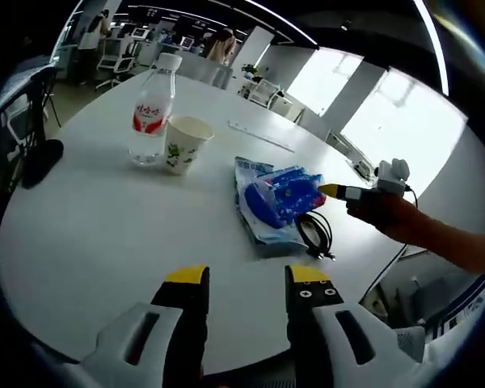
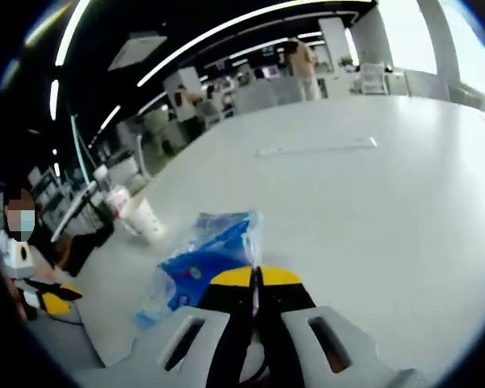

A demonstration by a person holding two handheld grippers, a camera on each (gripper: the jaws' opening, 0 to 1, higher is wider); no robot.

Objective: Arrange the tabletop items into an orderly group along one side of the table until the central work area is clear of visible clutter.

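A blue plastic package [image 1: 279,198] lies on the round white table [image 1: 105,234], right of centre. My right gripper [image 1: 333,191] comes in from the right in a person's hand, its yellow tips on the package's right edge. In the right gripper view its jaws [image 2: 255,277] are shut together on the edge of the blue package [image 2: 206,255]. My left gripper [image 1: 246,276] stands open above the table's near edge with nothing between its fingers; it shows again at the far left [image 2: 52,301]. A clear water bottle [image 1: 152,113] and a paper cup [image 1: 184,144] stand side by side.
A coiled black cable [image 1: 315,233] lies against the package's near side. A thin white strip [image 1: 261,136] lies farther back on the table. A dark object [image 1: 40,158] sits at the table's left edge. Office chairs and people stand beyond the far side.
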